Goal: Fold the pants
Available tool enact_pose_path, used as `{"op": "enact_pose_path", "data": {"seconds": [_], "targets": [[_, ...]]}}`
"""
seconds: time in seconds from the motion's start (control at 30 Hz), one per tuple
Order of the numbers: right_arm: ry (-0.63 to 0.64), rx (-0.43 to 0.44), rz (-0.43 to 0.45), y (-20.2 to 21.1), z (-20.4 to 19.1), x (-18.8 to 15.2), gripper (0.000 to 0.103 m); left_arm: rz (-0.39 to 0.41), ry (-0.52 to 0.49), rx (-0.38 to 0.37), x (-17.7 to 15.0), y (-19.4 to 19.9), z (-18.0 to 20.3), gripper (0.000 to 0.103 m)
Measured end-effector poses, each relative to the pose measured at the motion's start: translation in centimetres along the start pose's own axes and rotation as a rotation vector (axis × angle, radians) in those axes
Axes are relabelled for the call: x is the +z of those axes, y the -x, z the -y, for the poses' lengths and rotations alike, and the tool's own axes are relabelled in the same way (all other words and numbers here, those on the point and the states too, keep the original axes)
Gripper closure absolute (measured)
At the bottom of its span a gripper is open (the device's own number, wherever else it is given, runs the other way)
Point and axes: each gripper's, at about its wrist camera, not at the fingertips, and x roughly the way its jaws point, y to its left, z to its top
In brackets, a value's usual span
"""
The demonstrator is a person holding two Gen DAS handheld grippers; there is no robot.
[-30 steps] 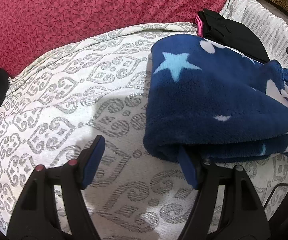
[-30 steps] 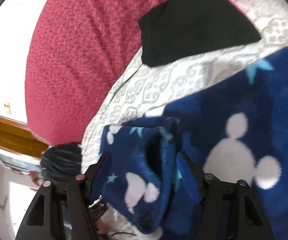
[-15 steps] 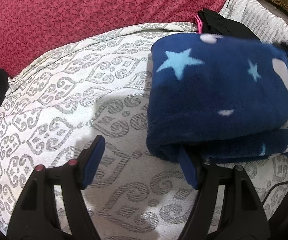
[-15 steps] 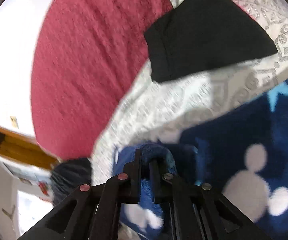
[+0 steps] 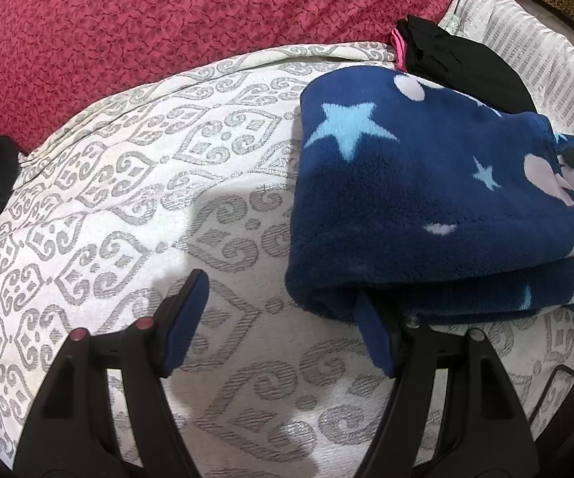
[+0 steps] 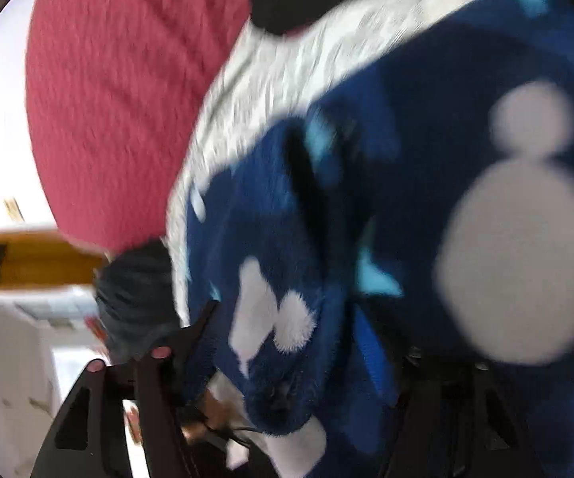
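A white bedspread (image 5: 135,207) with a grey scroll pattern covers the bed, and a red textured blanket (image 5: 191,12) lies along its far side. The blue fleece pants (image 5: 414,199), printed with stars and white shapes, sit folded on the right part of the bedspread, their near edge over the right finger of the left tongs (image 5: 283,314). A black garment (image 5: 458,59) lies just beyond the pants. The left tongs stand open over bare bedspread, gripping nothing. In the blurred right wrist view, the right tongs (image 6: 287,334) have just been opening; a bunched fold of the pants (image 6: 279,271) lies between the spread fingers, and no pad visibly presses it.
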Motion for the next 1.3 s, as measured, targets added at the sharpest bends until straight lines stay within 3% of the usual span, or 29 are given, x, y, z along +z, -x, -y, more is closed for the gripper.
{"op": "enact_pose_path", "data": {"seconds": [0.07, 0.1, 0.13, 0.2, 0.33, 0.37, 0.43, 0.5, 0.6, 0.73, 0.87, 1.0, 1.17, 1.3], "targets": [[0.05, -0.029, 0.002, -1.3, -1.2, 0.3, 0.027, -0.002, 0.005, -0.003, 0.0, -0.1, 0.0, 0.03], [0.061, -0.033, 0.01, -1.6, -1.7, 0.5, 0.034, -0.003, 0.007, -0.005, 0.1, -0.1, -0.1, 0.03], [0.065, -0.044, 0.031, -1.7, -2.3, 0.6, 0.082, -0.004, 0.008, -0.005, 0.1, -0.2, -0.1, 0.03], [0.085, -0.085, 0.065, -1.2, -3.3, 0.6, 0.09, -0.002, 0.009, -0.005, 0.1, -0.2, -0.2, 0.03], [0.21, -0.239, 0.178, 2.1, -5.2, -0.8, 0.089, 0.006, -0.002, -0.02, 0.0, 0.1, -0.1, 0.029], [0.255, -0.273, 0.168, 2.1, -5.1, -0.8, 0.088, 0.007, -0.007, -0.02, 0.0, 0.2, 0.1, 0.029], [0.291, -0.302, 0.124, 1.4, -4.0, -1.0, 0.076, 0.008, -0.016, -0.002, -0.1, 0.1, 0.4, 0.029], [0.248, -0.331, 0.082, 0.2, -2.5, -1.3, 0.067, 0.008, -0.013, 0.002, -0.2, 0.2, 0.3, 0.029], [0.209, -0.274, 0.097, 1.8, -1.6, -2.3, 0.057, -0.003, -0.009, 0.0, -0.3, 0.3, 0.0, 0.029], [0.13, -0.277, 0.254, 7.7, 0.3, -3.9, 0.043, -0.004, -0.019, 0.015, -0.3, 1.0, 0.0, 0.029], [-0.01, -0.313, 0.394, 14.7, 4.2, -6.4, 0.042, -0.02, -0.01, 0.012, -0.6, 1.9, 0.1, 0.029], [-0.112, -0.355, 0.508, 19.8, 7.8, -9.8, 0.042, 0.033, -0.019, -0.017, -0.3, 4.9, 0.9, 0.029], [-0.207, -0.279, 0.585, 22.6, 11.4, -12.3, 0.042, 0.108, -0.095, -0.077, 2.0, 7.3, 4.8, 0.029], [-0.251, -0.241, 0.587, 22.5, 12.7, -12.4, 0.042, 0.142, -0.196, -0.121, 4.2, 7.0, 10.5, 0.029]]}}
